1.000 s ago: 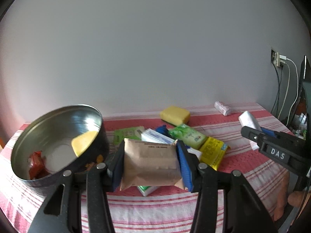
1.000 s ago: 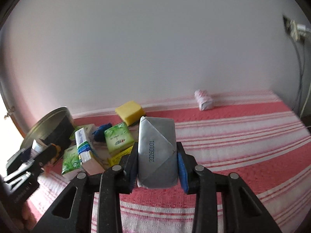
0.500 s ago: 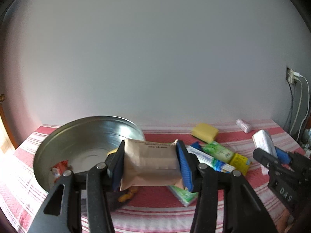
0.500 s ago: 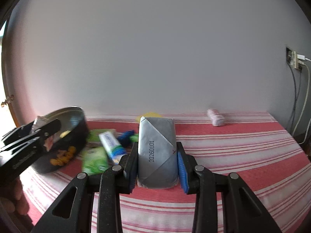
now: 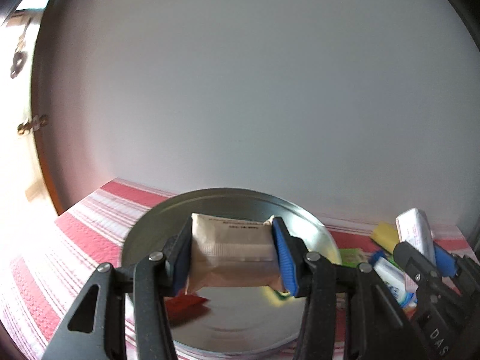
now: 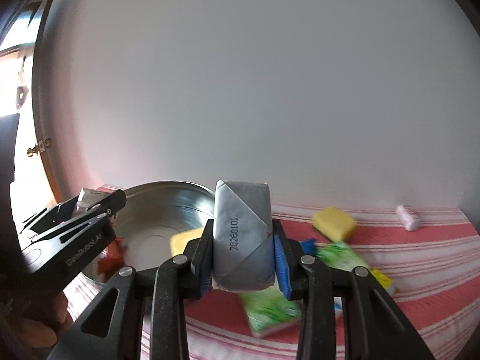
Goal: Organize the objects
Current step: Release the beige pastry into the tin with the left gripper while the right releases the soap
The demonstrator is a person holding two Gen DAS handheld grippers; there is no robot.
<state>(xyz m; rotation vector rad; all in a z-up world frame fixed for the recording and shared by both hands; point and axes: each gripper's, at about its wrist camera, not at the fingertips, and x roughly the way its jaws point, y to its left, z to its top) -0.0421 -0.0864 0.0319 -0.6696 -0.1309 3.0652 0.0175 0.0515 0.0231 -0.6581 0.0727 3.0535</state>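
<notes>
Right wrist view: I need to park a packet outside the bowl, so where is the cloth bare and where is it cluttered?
Bare striped cloth stretches right of the yellow sponge up to the small white packet near the wall. It is crowded between the metal bowl and the sponge, where green packets lie jumbled.

You face a plain white wall (image 6: 255, 90) behind the red-striped desk (image 6: 420, 258), with bright daylight at left.
</notes>
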